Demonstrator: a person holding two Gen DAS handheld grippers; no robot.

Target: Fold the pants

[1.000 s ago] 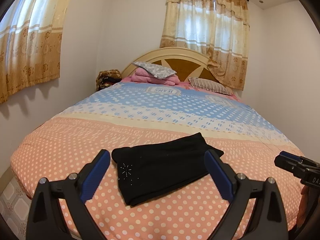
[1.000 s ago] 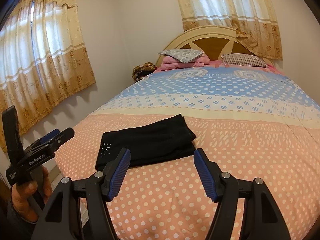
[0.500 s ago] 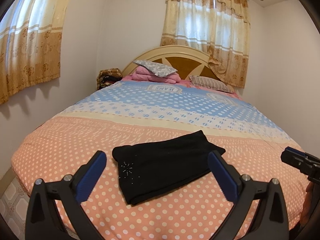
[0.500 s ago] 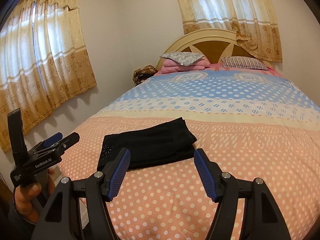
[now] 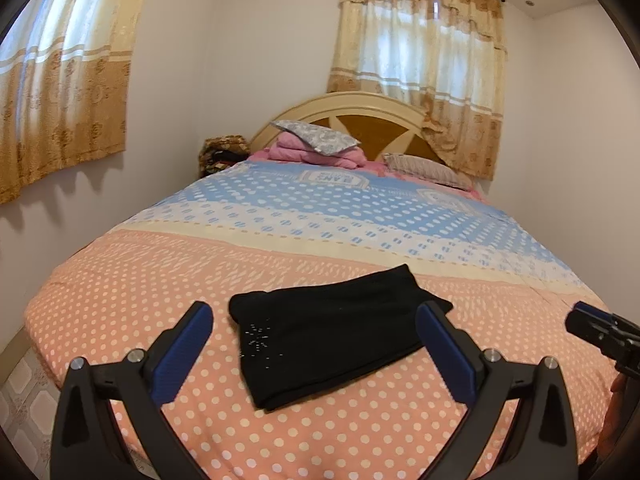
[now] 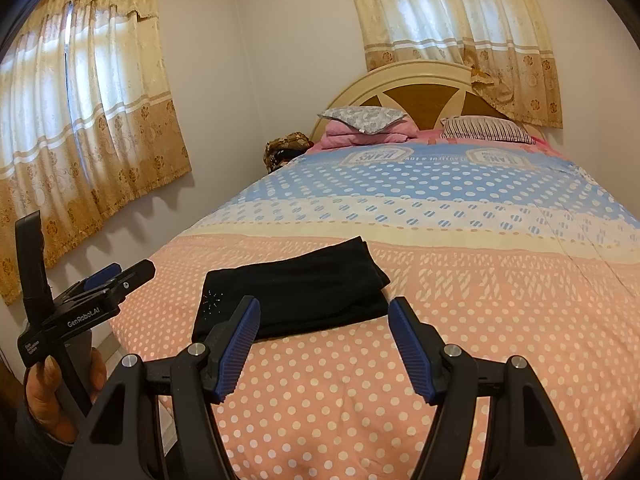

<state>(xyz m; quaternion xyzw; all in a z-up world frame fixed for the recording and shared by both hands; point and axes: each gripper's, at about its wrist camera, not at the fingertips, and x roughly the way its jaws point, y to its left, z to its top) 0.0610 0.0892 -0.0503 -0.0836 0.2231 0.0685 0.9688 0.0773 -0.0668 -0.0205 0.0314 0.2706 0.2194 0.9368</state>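
Note:
The black pants [image 5: 332,328] lie folded into a compact rectangle on the peach polka-dot part of the bed, with a small sparkly motif near their left end. They also show in the right wrist view [image 6: 296,292]. My left gripper [image 5: 314,334] is open and empty, held back from the bed's near edge with the pants framed between its blue pads. My right gripper [image 6: 324,326] is open and empty, also short of the pants. The left gripper shows from the side in the right wrist view [image 6: 108,280], and the right gripper's tip shows in the left wrist view [image 5: 600,330].
The bed cover [image 5: 360,216] is blue and white further back. Pillows and a pink folded blanket [image 5: 316,146] sit at the headboard [image 5: 372,120]. Curtained windows [image 6: 80,120] stand on the left and back walls. A patterned bag [image 5: 222,152] sits beside the bed. Tiled floor [image 5: 20,384] shows at lower left.
Both grippers have drawn back and risen slightly from the bed; the pants lie unmoved and look a little further off. Both grippers stay open.

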